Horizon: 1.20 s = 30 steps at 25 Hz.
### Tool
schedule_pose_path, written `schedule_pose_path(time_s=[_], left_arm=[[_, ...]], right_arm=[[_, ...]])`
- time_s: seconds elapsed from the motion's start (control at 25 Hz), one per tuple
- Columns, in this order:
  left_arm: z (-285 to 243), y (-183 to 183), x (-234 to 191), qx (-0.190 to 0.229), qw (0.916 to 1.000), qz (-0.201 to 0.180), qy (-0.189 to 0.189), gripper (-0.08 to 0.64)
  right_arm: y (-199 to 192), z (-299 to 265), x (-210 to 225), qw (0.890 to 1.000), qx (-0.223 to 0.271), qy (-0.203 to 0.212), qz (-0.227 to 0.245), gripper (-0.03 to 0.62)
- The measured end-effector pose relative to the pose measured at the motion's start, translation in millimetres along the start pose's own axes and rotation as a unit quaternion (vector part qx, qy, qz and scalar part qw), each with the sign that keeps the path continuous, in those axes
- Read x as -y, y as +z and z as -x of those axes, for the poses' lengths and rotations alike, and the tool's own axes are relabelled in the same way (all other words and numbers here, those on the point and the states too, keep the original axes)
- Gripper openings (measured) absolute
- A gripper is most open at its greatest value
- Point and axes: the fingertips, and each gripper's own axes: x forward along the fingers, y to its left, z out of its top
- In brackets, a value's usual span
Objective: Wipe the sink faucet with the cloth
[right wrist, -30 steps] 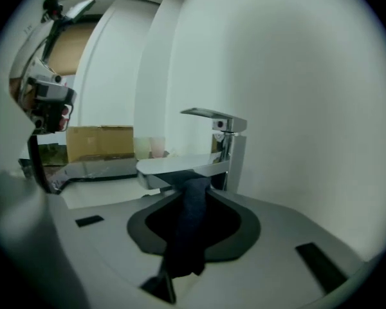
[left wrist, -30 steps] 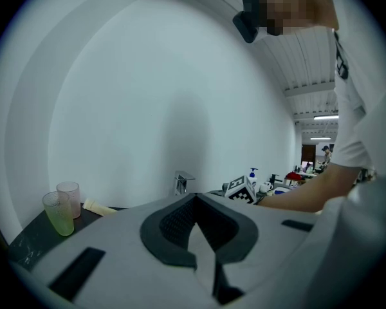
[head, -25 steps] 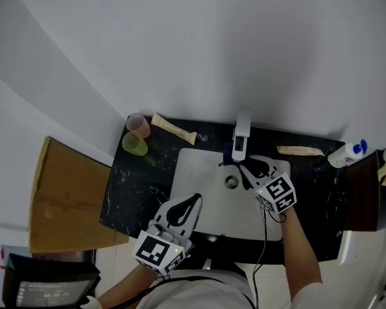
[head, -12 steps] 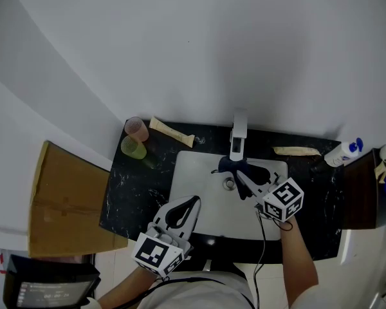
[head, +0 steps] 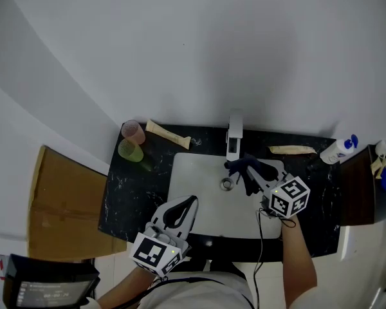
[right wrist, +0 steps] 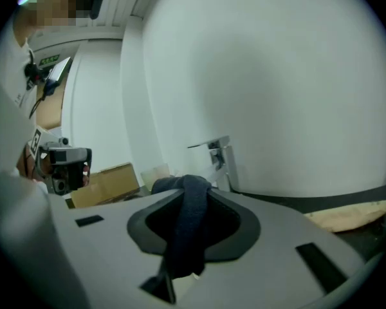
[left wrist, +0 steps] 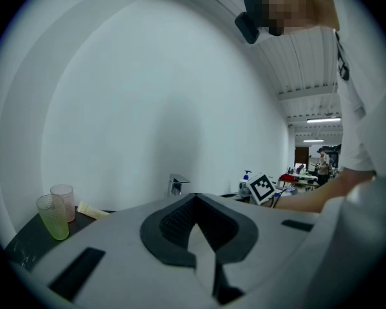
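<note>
One cloth (right wrist: 184, 234) — right gripper (right wrist: 190, 192) clamped; faucet (right wrist: 220, 158) near.

L gripper (head: 188, 203) sat low, close to the body, pointing fwd approx level, jaws closed together w/ nothing between. R gripper (head: 249, 174) was further out, R forearm (head: 297, 253) stretched fwd, jaws clamped on dark cloth (right wrist: 188, 224).

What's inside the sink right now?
Only the drain shows in the sink. The right gripper and its cloth cover the back right; the left gripper covers the near edge.
</note>
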Motion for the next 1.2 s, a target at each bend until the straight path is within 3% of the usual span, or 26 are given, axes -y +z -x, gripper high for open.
schedule_pose_path(time_s=[0.12,0.32,0.44,0.52,0.64,0.84,1.04,1.2], left_arm=[[1,-1,-1,-0.002,1.0,0.001,0.001,-0.003],[0,-1,0,-0.002,1.0,0.003,0.001,-0.002],[-4,-2,3,0.003,1.0,0.002,-0.007,-0.003],[-6,-1,5,0.003,0.9999,0.002,-0.01,-0.003],[-6,0,7,0.004,0.9999,0.002,-0.012,-0.002],[-1,-1,3,0.0,1.0,0.004,-0.007,-0.002],[4,-2,1,0.003,1.0,0.005,-0.004,-0.003],[4,-4,3,0.007,0.9999,0.005,-0.008,-0.003]], right_arm=[[1,7,15,1.0,0.001,-0.019,-0.002,0.086],[4,-24,-41,0.999,0.002,0.035,0.022,0.086],[0,-31,-54,0.999,-0.001,0.047,0.021,0.086],[-1,-26,-43,0.999,0.002,0.03,0.018,0.086],[5,-8,-1,0.999,0.017,-0.034,0.007,0.086],[57,6,37,0.995,0.066,-0.079,0.012,0.086],[83,-31,-6,0.996,0.058,-0.033,0.056,0.086],[84,-50,-41,0.997,0.056,0.005,0.055,0.086]])
